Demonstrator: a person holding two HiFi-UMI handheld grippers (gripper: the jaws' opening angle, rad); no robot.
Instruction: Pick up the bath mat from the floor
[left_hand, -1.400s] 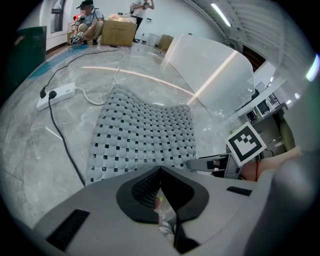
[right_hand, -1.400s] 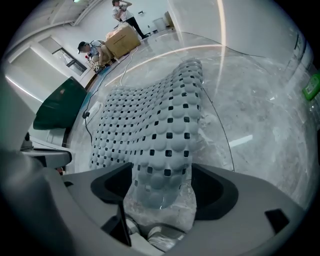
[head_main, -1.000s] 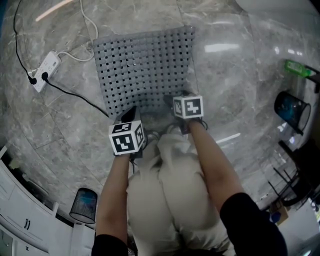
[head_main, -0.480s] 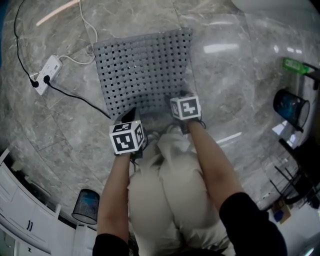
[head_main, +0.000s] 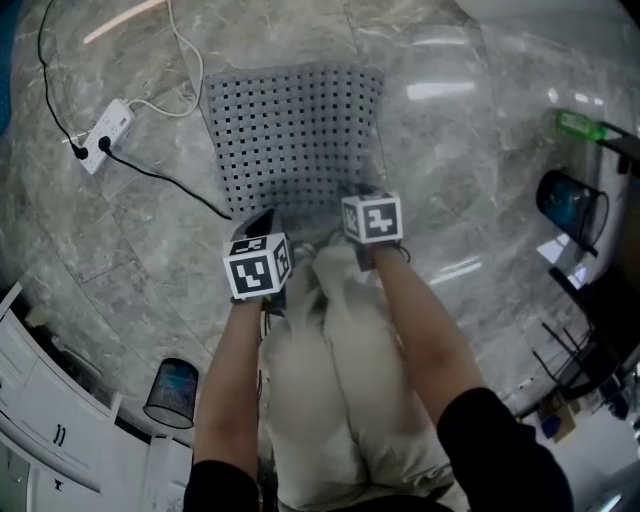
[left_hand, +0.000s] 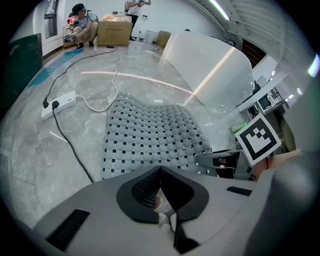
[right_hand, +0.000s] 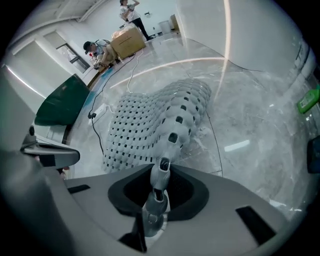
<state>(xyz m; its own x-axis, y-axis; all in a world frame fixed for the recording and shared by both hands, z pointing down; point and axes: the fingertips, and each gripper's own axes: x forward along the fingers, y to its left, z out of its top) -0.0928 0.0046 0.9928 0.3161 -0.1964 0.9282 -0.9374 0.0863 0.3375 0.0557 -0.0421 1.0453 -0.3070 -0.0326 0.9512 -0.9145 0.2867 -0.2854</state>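
Right gripper (right_hand: 155, 200): jaws have just been closing, now clamping the bath mat (right_hand: 150, 125) near edge. Left gripper (left_hand: 162, 210), at its 8 o'clock, is pinching the same edge. Mat is arching off the floor (head_main: 480, 150), stretching toward 12. Power strip (head_main: 108, 122) is sitting at 10.

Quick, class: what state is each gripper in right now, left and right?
Left gripper: closed on the near edge of the bath mat.
Right gripper: jaws have just been closing, now gripping the bath mat's edge.
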